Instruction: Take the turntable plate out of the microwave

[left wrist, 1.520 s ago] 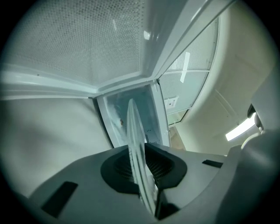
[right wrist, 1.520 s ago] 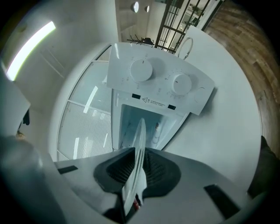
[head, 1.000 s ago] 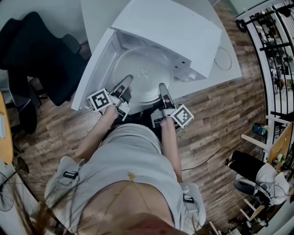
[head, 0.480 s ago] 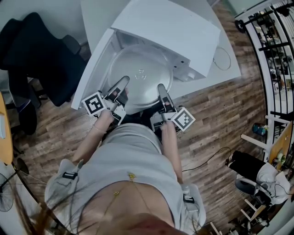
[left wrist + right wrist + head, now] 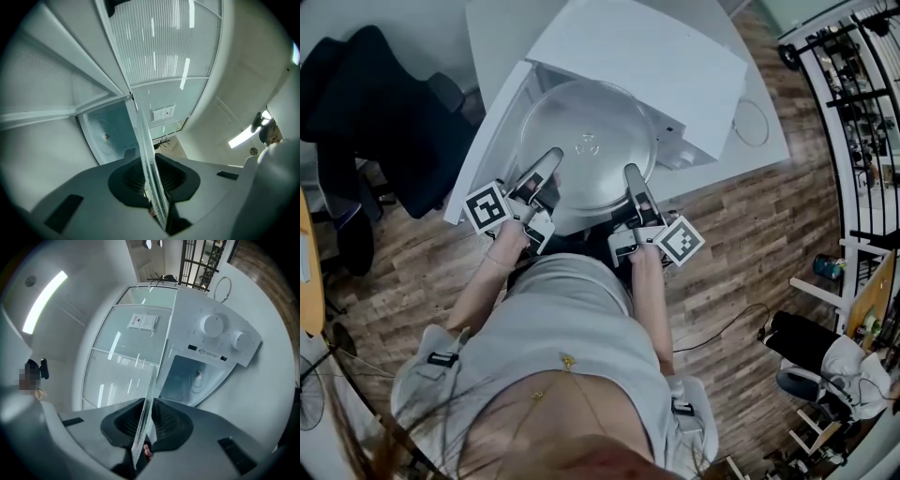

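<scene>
**Glass plate held at the microwave's mouth by both claws**

A wooden floor (image 5: 741, 234) fills most of the head view, with a black chair (image 5: 384, 103) at the left. The white bench (image 5: 497, 33) stands over it and carries the white microwave (image 5: 647, 56), whose door (image 5: 483, 141) hangs open towards the left. The person (image 5: 562, 347), in a light top, stands right at the bench edge with both arms stretched forward.

The turntable plate (image 5: 586, 155), a round clear glass disc, sits in front of the open cavity, off the cavity floor, and hides most of the opening from above. It lies roughly level, carried by its near rim on both sides. In the left gripper view the bare cavity floor (image 5: 105, 136) with its small centre hub shows beyond the plate.

The left claw (image 5: 551, 159) is nearly closed, its dark pads pinching the near-left rim, which runs edge-on between them. The right claw (image 5: 630, 176) is likewise clamped thin on the near-right rim.

Smallest of all, the right gripper view shows two round white knobs (image 5: 213, 324) on the control panel, and a thin cable loop (image 5: 755, 122) lies on the bench beside the microwave
</scene>
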Tool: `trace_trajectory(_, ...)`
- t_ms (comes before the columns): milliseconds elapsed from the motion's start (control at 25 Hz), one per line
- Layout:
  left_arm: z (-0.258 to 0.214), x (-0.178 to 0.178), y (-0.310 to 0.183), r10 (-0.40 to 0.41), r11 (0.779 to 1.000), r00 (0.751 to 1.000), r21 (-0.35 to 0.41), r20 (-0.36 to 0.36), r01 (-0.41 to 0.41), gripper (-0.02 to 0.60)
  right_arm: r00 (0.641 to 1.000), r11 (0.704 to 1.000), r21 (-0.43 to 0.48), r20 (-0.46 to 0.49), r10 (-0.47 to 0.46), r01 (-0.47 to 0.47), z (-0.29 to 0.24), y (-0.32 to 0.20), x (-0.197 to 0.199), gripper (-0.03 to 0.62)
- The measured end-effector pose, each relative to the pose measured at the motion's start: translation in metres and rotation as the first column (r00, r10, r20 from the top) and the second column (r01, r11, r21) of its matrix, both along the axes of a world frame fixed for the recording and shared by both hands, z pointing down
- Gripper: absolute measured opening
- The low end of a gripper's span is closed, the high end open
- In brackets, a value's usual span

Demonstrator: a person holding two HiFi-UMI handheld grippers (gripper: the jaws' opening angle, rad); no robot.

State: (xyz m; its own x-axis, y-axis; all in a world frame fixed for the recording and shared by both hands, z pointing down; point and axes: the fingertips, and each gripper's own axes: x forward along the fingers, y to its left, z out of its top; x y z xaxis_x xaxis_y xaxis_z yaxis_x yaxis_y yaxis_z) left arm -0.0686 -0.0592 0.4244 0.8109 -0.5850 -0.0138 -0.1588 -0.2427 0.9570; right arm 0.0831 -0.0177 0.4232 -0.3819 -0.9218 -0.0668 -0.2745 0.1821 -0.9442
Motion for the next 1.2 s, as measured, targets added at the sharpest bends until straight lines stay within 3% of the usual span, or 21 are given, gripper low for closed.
trace_trajectory(320, 0.002, 0.003, -0.008, 0.017, 1.0, 1.0, 0.012, 0.001, -0.017, 0.061, 1.0, 1.0, 0.005, -0.001, 0.003, -0.003, 0.002, -0.007, 0.003, 0.049)
trace_trajectory(760, -0.014, 0.035, -0.058, 0.053, 0.999, 0.999, -0.008, -0.004, -0.053, 0.061, 0.999, 0.999, 0.01, -0.008, 0.044, -0.043, -0.015, -0.053, 0.035, 0.051)
trace_trajectory(1200, -0.008, 0.059, -0.088, 0.067, 0.994, 0.998, -0.091, -0.01, -0.068, 0.06, 0.997, 0.996, -0.038, 0.02, 0.08, -0.079, -0.009, -0.08, 0.059, 0.051)
